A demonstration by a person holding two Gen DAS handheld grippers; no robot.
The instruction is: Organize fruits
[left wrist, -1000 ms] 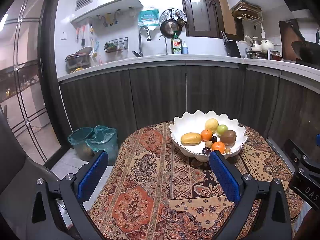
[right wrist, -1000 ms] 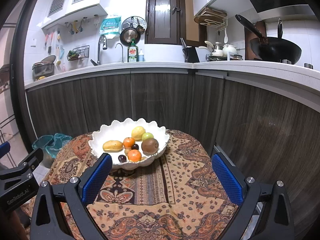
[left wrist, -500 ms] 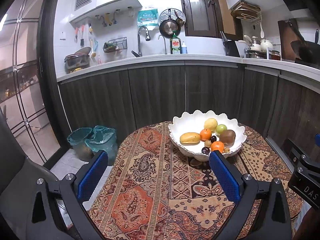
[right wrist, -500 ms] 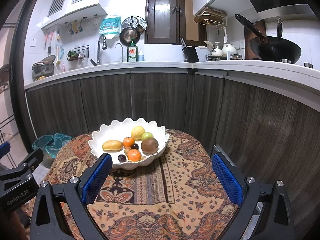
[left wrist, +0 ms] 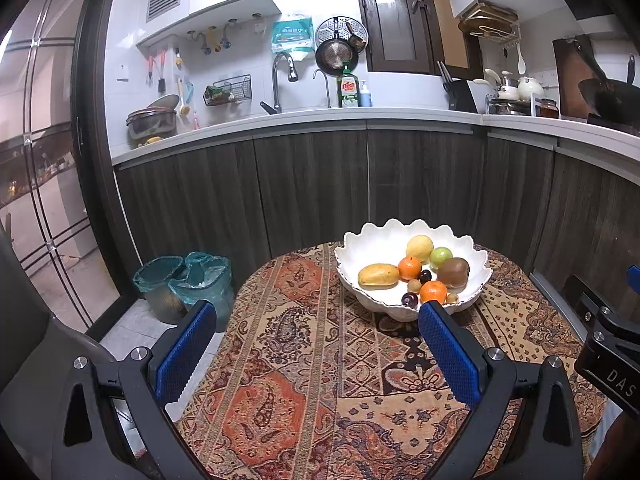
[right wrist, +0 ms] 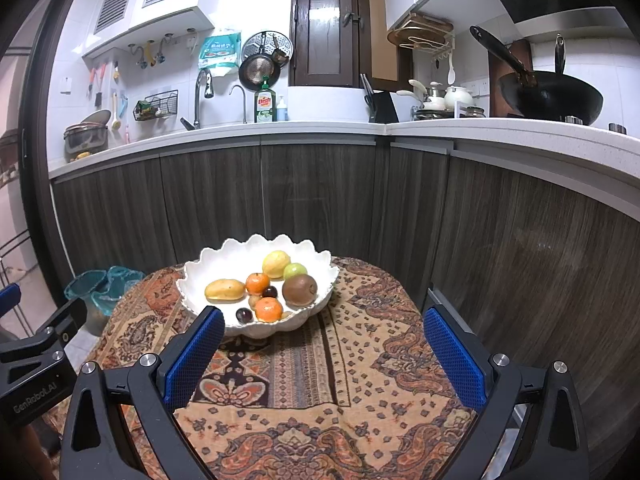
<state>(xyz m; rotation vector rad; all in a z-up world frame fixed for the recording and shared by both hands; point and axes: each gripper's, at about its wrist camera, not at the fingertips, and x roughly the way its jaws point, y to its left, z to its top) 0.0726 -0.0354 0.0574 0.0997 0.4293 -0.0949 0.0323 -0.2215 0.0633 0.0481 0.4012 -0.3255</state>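
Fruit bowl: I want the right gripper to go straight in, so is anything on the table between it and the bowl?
Nothing visible. Only bare patterned tablecloth lies between the open right gripper and the fruit bowl.

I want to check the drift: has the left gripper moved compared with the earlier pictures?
Yes, slightly. In the left wrist view the white bowl sits lower and farther left, so the left gripper tilted slightly up and right.

The left gripper (left wrist: 316, 344) is matte black plastic with two angular arms, each with a triangular cut-out and silver screw heads. Its fingers (left wrist: 448, 354) carry blue ribbed pads. The right gripper (right wrist: 320, 354) is built alike, with blue pads (right wrist: 454, 362). At the lower left of its view, a black body reads "GenRobot.AI".
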